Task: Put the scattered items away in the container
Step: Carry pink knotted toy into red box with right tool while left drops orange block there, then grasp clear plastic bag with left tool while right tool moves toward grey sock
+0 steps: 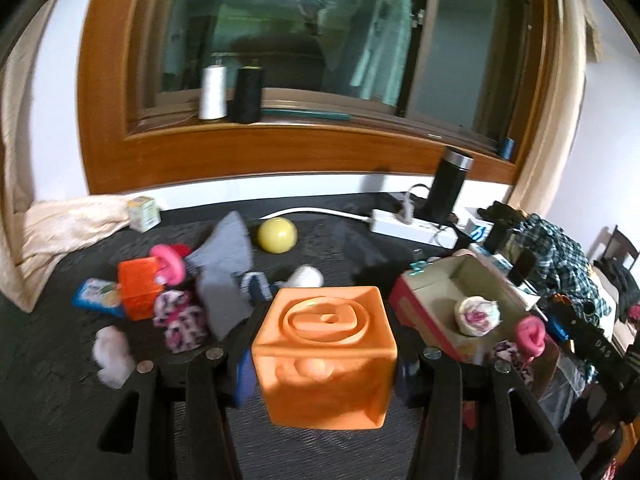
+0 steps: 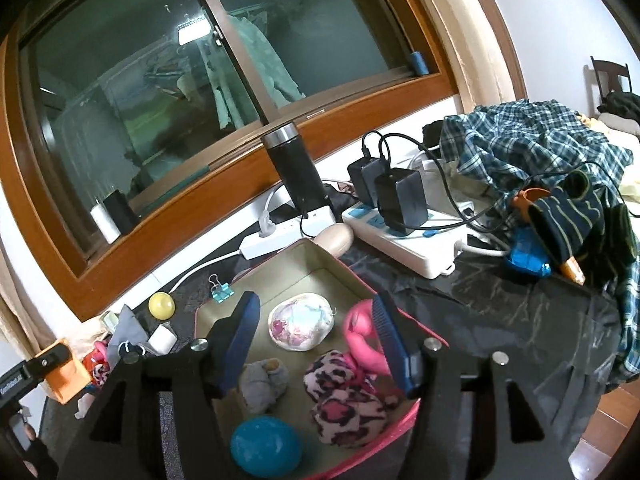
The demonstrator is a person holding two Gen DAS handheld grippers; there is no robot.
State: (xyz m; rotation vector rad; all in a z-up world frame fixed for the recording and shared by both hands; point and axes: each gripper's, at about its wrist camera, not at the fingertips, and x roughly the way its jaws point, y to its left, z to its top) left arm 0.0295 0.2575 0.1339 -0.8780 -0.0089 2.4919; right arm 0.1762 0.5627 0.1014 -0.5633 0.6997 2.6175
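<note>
Left tool (image 1: 324, 364) clamped on orange cube (image 1: 326, 354); right tool (image 2: 316, 344) parted, gripping nothing.

Both tools angle downward. Right tool hangs over the container (image 2: 316, 256), pink ring (image 2: 362, 340) touching one finger; leopard-print bundle (image 2: 346, 400) and blue ball (image 2: 264, 446) inside. Scattered items on the counter (image 1: 60, 380). No legible labels.

Orange block up front, pink and leopard print in the box!

The moulded orange plastic cube (image 1: 325, 354) glowed; a pale yellow ball (image 1: 277, 235) sat behind. The pink-rimmed container (image 2: 320, 256) showed beige walls, a pink-and-black leopard-print fabric bundle (image 2: 346, 400), a teal ball (image 2: 265, 446).
</note>
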